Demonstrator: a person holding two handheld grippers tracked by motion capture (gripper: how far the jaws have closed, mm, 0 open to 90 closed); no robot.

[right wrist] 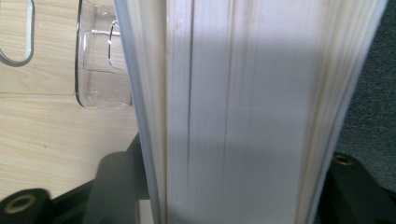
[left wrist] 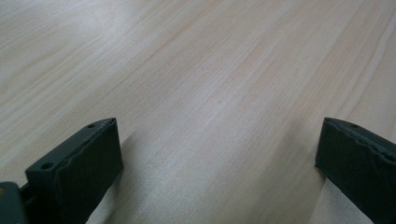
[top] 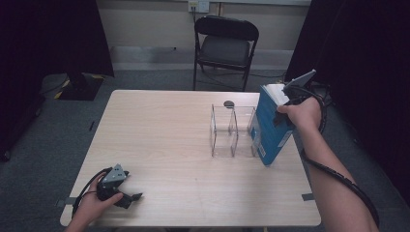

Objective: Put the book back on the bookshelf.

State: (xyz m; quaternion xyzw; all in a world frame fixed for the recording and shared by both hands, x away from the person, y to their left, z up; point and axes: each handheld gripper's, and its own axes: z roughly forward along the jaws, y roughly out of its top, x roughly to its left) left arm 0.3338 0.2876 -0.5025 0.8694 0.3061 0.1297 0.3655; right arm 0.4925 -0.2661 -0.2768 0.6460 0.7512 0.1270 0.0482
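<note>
I am holding the thick blue-covered book upright between my right gripper's jaws, beside the clear plastic divider rack, for slotting; my left gripper is resting spread, empty.

blue book, clear rack, pale woodgrain table

My right gripper holds a blue book upright at the surface's right edge, just beside a clear rack. My left gripper rests near the front left corner, well apart.
</note>
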